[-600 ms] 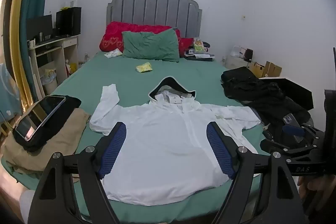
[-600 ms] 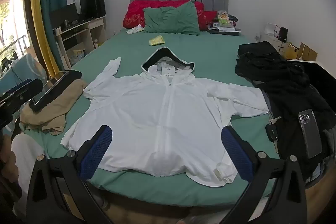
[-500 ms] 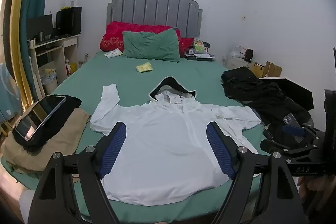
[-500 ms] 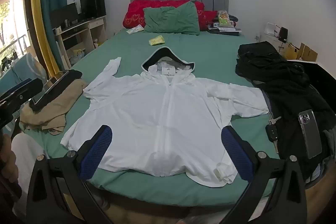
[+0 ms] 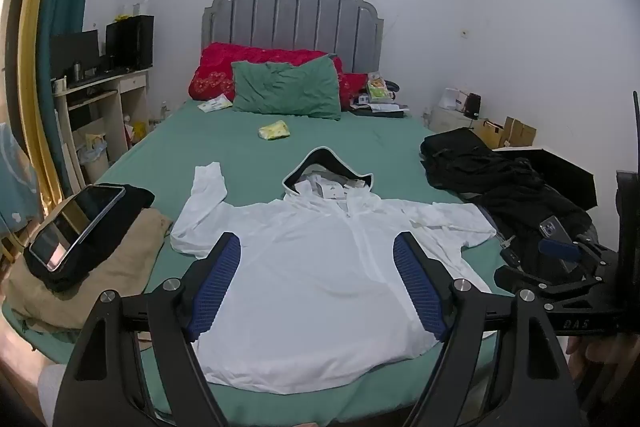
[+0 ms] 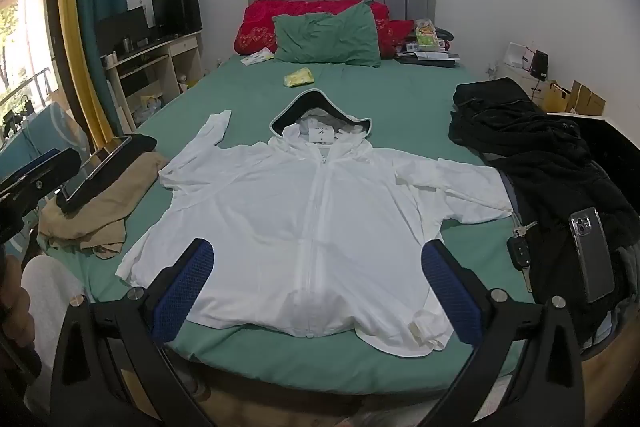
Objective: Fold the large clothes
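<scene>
A white zip hooded jacket (image 5: 320,267) (image 6: 312,211) lies flat, front up, on the green bed (image 5: 248,147) (image 6: 400,99), hood toward the headboard and hem at the near edge. Both sleeves are spread out; the left one bends up toward the pillows. My left gripper (image 5: 318,259) hangs open above the jacket's lower half, blue pads wide apart with nothing between them. My right gripper (image 6: 316,267) is open too, held over the hem near the bed's foot, touching nothing. The right gripper's frame (image 5: 560,267) also shows at the left wrist view's right edge.
Black clothes (image 6: 540,147) with a phone (image 6: 592,251) and car keys (image 6: 520,247) lie along the bed's right side. A tablet (image 5: 76,223) rests on black and tan garments (image 6: 100,199) at the left. Pillows (image 6: 324,35), a yellow packet (image 6: 298,77), a desk (image 6: 156,63).
</scene>
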